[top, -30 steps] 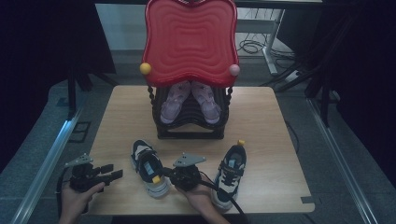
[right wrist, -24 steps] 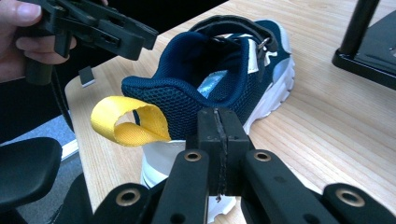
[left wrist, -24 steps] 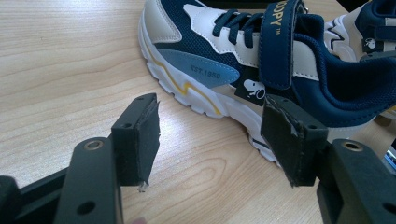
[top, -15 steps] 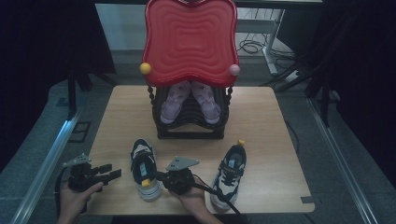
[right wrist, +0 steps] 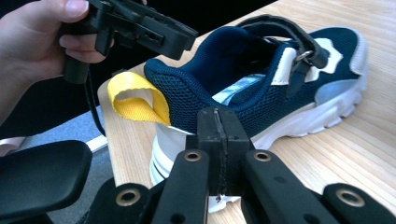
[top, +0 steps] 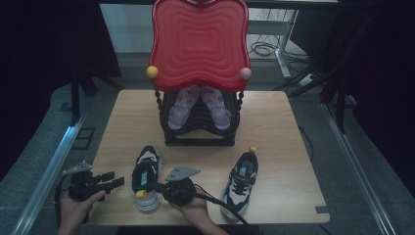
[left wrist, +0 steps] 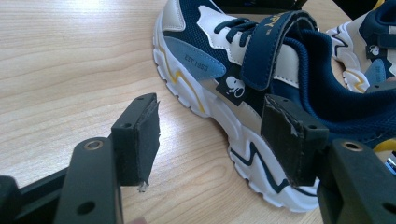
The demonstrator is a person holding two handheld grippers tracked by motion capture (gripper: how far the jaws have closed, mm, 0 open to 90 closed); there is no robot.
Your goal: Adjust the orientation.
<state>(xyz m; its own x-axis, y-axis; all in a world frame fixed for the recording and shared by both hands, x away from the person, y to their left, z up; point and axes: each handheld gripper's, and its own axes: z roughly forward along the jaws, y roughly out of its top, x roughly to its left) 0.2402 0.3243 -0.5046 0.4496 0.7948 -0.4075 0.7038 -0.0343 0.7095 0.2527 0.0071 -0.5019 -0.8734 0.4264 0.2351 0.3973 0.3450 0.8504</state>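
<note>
Navy-and-white sneaker [top: 146,177] lies on the worktop [top: 274,122] between the two grippers, its long axis running away from the person, toe toward the black shoe rack [top: 199,122] and heel with the yellow pull loop [right wrist: 135,98] at the near edge. The right gripper [top: 178,188] sits just beside that heel; in the right gripper view its fingers [right wrist: 219,133] are pressed together with nothing between them, the heel directly ahead of the tips and the loop a little to their left. It is the nearer one, so I judge the next move to be a grasp at the heel, which would need the fingers parted first. The left gripper [top: 110,182] waits on the shoe's other side, fingers [left wrist: 137,135] standing apart and empty, the sole's side wall ahead and toward the right finger. Its mate [top: 241,182] lies well to the right, and pink shoes [top: 199,105] occupy the rack under the red tray [top: 198,41].
</note>
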